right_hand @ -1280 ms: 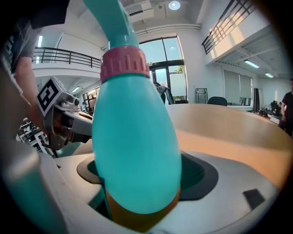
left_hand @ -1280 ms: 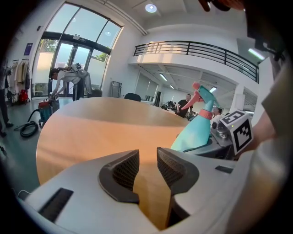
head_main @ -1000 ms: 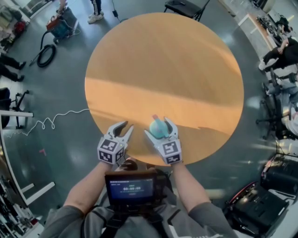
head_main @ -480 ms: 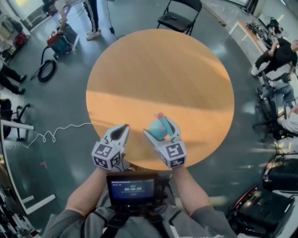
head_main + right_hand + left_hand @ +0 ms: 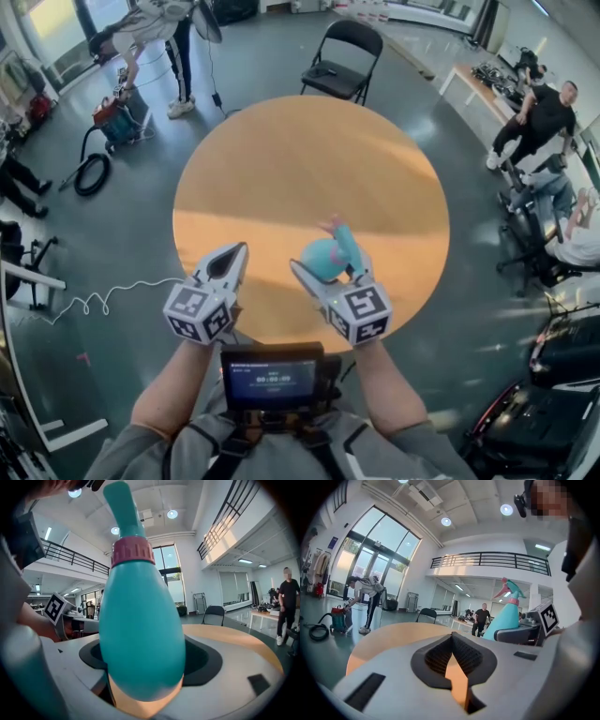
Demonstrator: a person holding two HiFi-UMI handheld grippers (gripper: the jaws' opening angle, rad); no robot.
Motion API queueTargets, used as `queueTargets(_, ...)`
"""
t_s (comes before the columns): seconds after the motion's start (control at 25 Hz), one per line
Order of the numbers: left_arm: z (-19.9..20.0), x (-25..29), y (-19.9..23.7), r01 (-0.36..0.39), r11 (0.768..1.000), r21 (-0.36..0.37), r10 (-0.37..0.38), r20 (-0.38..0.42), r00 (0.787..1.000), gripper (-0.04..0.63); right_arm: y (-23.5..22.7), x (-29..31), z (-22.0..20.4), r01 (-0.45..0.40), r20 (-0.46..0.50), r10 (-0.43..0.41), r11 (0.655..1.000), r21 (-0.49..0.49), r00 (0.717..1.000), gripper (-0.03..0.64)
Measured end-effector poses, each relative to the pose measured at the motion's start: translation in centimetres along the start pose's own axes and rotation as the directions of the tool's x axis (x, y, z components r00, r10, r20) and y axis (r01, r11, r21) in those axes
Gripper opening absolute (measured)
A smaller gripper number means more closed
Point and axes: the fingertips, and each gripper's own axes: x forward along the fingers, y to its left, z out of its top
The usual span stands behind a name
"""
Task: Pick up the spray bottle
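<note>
My right gripper is clamped on the belly of the teal spray bottle, pads pressing on both sides. The bottle stands upright between my jaws with its pink collar on top, held in the air over the near part of the round wooden table. My left gripper has just been closing; its jaws meet with nothing between them, and it hangs apart from the bottle, to its left
</note>
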Motion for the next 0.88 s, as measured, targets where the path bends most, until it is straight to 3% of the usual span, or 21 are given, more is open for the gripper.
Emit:
queueTargets(0.28,2.4,0.6,-1.9,0.078,0.997,0.029,-0.078,0.014,0.997,0.003,-0.7,-1.8,2.1,0.072,0.035,-0.071,0.997,-0.011,0.997,0.437)
queueTargets(0.52,2.3,2.9,-6.3,0.231,0.971,0.056,-0.23,-0.028,0.973,0.003,-2.5,-5.8,1.7,0.214,0.045,-0.213,0.977,-0.006,0.976,0.437)
queueTargets(0.72,1.7,5.3,-12.3,0.4,0.913,0.072,-0.396,-0.069,0.916,0.003,-4.7,-12.2,0.7,0.382,0.046,-0.384,0.923,0.038,0.922,0.437)
queueTargets(0.88,0.6,7.0,-18.4,0.542,0.837,0.08,-0.532,-0.114,0.839,0.003,-6.3,-18.1,-0.8,0.524,0.045,-0.529,0.847,0.091,0.847,0.437)
